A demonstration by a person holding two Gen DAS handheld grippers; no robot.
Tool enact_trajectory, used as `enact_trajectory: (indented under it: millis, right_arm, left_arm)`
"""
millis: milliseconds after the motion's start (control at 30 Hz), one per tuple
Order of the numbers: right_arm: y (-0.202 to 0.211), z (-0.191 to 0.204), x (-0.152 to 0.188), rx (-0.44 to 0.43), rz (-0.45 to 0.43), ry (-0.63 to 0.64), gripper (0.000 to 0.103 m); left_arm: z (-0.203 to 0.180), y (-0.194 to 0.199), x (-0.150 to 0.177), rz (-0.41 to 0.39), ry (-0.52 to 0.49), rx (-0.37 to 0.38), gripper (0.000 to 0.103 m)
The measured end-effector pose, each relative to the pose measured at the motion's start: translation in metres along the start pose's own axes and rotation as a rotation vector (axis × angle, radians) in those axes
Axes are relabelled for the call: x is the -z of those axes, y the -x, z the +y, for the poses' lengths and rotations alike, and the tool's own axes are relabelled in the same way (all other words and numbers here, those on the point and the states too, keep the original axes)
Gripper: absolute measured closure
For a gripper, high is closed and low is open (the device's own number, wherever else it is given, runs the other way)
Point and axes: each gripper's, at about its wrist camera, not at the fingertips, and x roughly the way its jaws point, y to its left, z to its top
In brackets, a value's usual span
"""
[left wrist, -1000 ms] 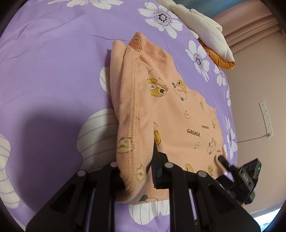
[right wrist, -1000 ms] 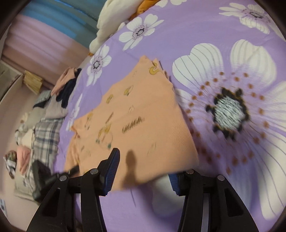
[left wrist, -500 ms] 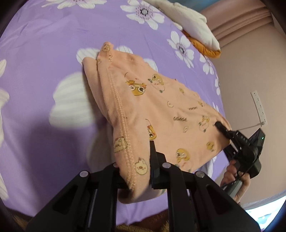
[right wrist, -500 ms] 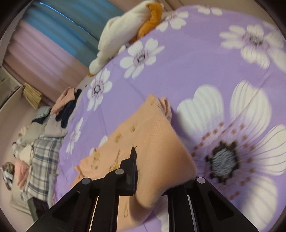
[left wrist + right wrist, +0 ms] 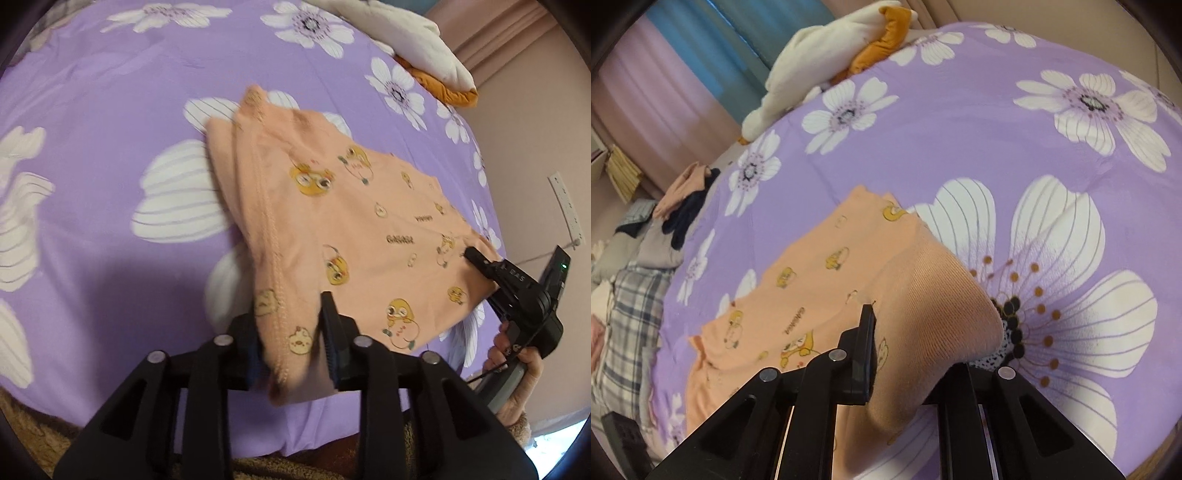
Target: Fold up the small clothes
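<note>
The peach garment (image 5: 354,229), printed with small yellow cartoon chicks and the word "GAGAGA", lies spread on the purple flowered bedspread (image 5: 110,110) near the bed's front edge, its near corners lifted off the cover. One stitched hem corner hangs between the fingers of the left claw (image 5: 291,343); those jaws are opening, with the cloth between them and a gap showing beside the right-hand pad. The opposite near corner is pinched in the right claw (image 5: 905,354), whose jaws are closed tight on the fabric, so the ribbed cloth bulges up over them. In the left wrist view the right claw shows at the garment's far-right corner, with a hand (image 5: 517,373) wrapped round its handle. At the head of the bed lies a white and orange plush cushion (image 5: 417,33). Beyond the bed's far side sits a heap of other clothes (image 5: 646,258), one checked.
</note>
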Motion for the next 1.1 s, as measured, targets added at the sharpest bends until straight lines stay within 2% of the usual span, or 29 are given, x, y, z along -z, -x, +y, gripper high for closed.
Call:
enact_trajectory:
  millis: [133, 333, 533, 700, 900, 1100]
  right_arm:
    - [0.006, 0.013, -0.001, 0.025, -0.029, 0.057, 0.09]
    - [0.018, 0.033, -0.004, 0.048, -0.071, 0.142, 0.09]
    - [0.035, 0.067, -0.007, 0.049, -0.12, 0.299, 0.09]
    - [0.048, 0.108, -0.001, 0.001, -0.134, 0.473, 0.09]
    - [0.052, 0.145, 0.017, -0.111, -0.094, 0.609, 0.09]
    - [0.037, 0.166, 0.044, -0.165, -0.012, 0.709, 0.09]
  left_arm:
    - [0.006, 0.018, 0.0, -0.06, 0.005, -0.048, 0.05]
    - [0.018, 0.039, 0.001, -0.128, 0.024, -0.117, 0.04]
    - [0.033, 0.056, -0.002, -0.186, 0.09, -0.161, 0.037]
    - [0.042, 0.069, 0.0, -0.216, 0.119, -0.164, 0.031]
    - [0.047, 0.079, 0.003, -0.237, 0.131, -0.166, 0.029]
    - [0.05, 0.082, 0.006, -0.234, 0.13, -0.164, 0.029]
